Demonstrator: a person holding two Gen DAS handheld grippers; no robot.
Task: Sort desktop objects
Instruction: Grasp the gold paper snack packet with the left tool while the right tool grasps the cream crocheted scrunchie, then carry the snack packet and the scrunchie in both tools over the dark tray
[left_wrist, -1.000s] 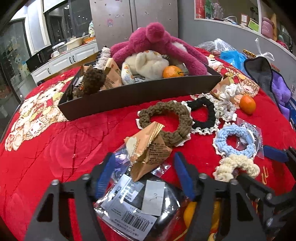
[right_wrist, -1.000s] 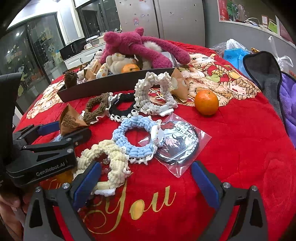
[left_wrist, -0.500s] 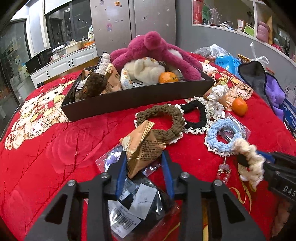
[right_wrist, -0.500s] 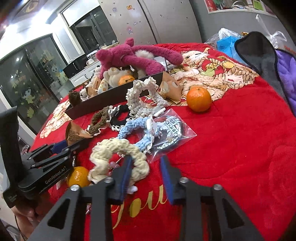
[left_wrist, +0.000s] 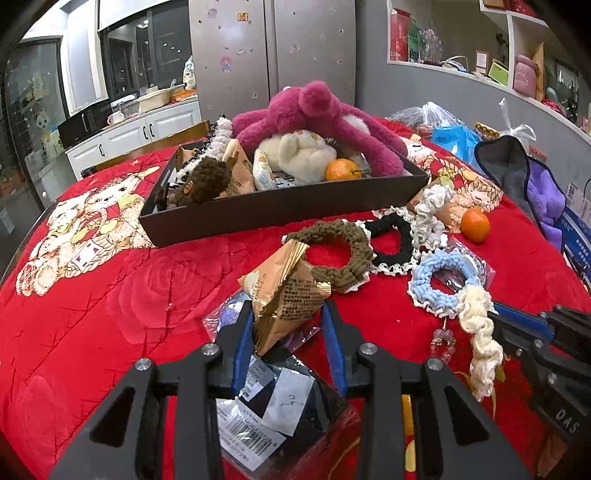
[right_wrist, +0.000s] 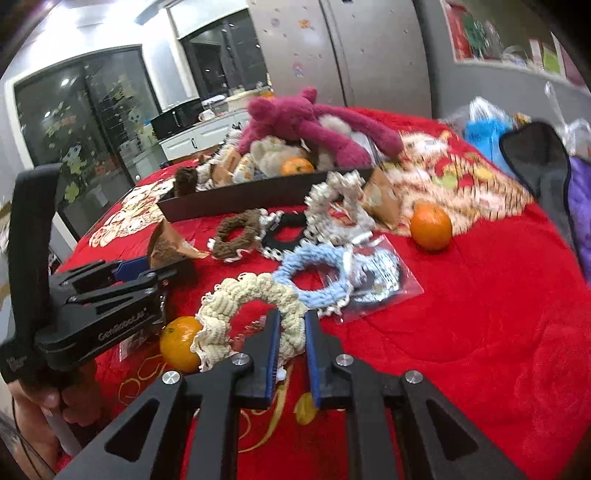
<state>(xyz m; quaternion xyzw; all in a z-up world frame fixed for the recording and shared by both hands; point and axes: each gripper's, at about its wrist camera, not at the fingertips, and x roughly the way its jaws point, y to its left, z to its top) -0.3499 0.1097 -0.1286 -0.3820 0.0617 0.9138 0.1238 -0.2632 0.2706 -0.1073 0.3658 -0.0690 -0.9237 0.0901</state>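
both tools closed since earlier | left tool (left_wrist: 290, 334) pinches snack packet (left_wrist: 284, 291) | right tool (right_wrist: 291, 345) pinches cream scrunchie (right_wrist: 251, 295) | step: lift (likely) | next: carry to tray (left_wrist: 280, 212) at 12 o'clock

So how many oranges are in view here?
3: one in the tray, one on the cloth at the far right, one beside the cream scrunchie near the left gripper. Others may be hidden in the tray's pile.
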